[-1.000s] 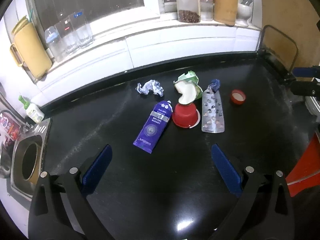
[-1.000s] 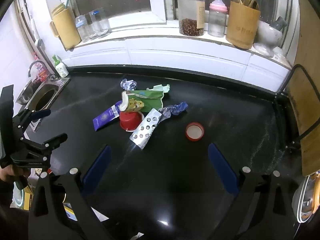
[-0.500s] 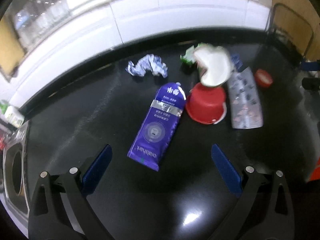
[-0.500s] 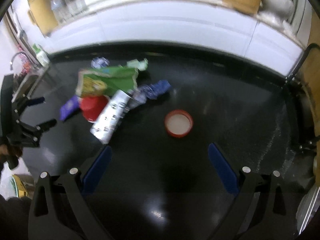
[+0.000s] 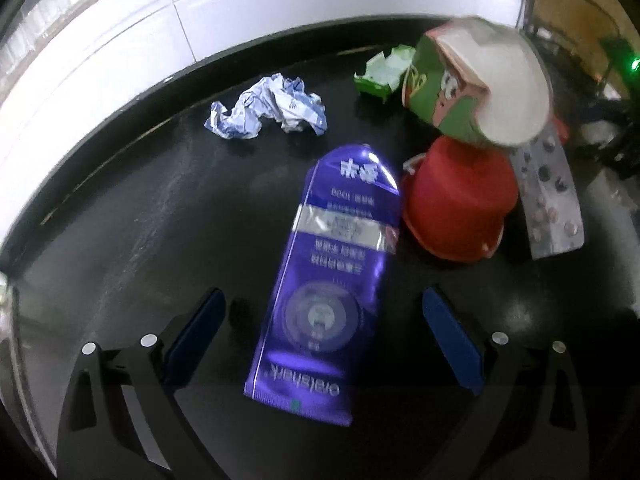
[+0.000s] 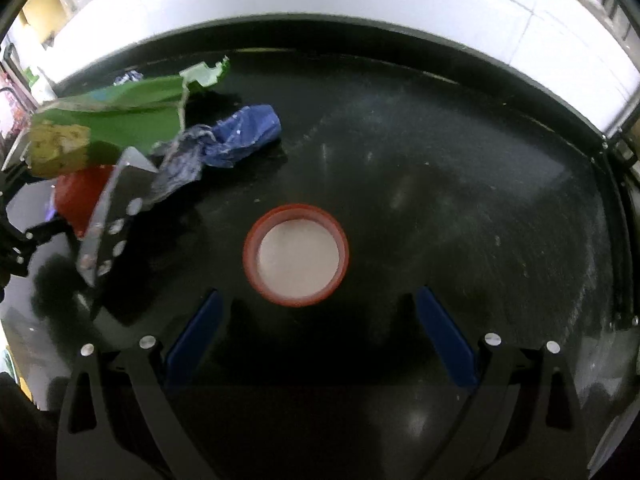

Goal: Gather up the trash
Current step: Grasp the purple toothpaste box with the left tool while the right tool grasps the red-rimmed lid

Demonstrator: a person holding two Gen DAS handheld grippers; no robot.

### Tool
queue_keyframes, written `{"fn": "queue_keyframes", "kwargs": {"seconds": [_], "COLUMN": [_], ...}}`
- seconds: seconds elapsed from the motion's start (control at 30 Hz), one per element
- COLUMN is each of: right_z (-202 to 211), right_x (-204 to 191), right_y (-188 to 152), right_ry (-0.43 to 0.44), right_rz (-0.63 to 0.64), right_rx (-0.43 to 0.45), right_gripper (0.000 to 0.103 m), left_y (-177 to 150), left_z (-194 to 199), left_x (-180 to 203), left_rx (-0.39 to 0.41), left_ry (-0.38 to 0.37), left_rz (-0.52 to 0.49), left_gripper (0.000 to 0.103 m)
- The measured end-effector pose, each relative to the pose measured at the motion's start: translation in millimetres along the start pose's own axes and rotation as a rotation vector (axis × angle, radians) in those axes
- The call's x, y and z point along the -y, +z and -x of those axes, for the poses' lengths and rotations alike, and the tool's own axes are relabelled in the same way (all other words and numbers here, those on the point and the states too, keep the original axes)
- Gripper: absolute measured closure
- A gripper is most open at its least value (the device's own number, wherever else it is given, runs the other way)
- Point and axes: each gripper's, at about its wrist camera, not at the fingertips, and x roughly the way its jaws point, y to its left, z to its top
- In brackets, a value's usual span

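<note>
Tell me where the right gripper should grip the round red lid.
Grip the round red lid across its raised rim, coming straight down from above: it lies flat, open side up, centred ahead of the open right gripper, with bare black counter around it.

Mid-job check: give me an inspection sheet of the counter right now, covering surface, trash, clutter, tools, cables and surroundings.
Surface: black counter, glossy, faint smears.
Trash: purple pouch flat; red cup upside down; green carton leaning over it; blister pack; crumpled wrapper; blue bag; red lid.
Clutter: nothing seen.
Tools: left tool open over the pouch; right tool open just short of the lid.
Cables: nothing seen.
Surroundings: white tiled wall behind.
</note>
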Motion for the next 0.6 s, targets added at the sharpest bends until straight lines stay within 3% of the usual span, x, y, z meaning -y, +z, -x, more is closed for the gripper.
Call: {"fn": "queue_keyframes", "kwargs": {"seconds": [0.2, 0.23, 0.3, 0.37, 0.6], "right_z": [-10.0, -9.2, -7.4, -4.1, -3.5], "right_x": [1.3, 1.3, 1.7, 0.4, 5.2], "right_y": [10.9, 12.5, 14.3, 18.2, 23.6], "right_ry": [0.001, 0.004, 0.01, 0.015, 0.036], "right_rz": [0.018, 0.023, 0.027, 0.037, -0.005], "right_rx": [0.015, 0.023, 0.034, 0.042, 0.019], "right_gripper": [0.013, 0.019, 0.031, 0.054, 0.054], "left_y": [5.5, 6.0, 7.8, 10.0, 16.9], "left_z": [-6.5, -5.7, -3.9, -0.9, 0.5], "left_x": [-7.0, -5.3, -1.4, 3.3, 8.1], "left_rx": [0.038, 0.046, 0.058, 0.066, 0.021], "left_ry": [-0.031, -0.037, -0.041, -0.044, -0.022], "left_rz": [0.002, -0.009, -0.023, -0.038, -0.017], "left_gripper": [0.012, 0.014, 0.03, 0.047, 0.051]}}
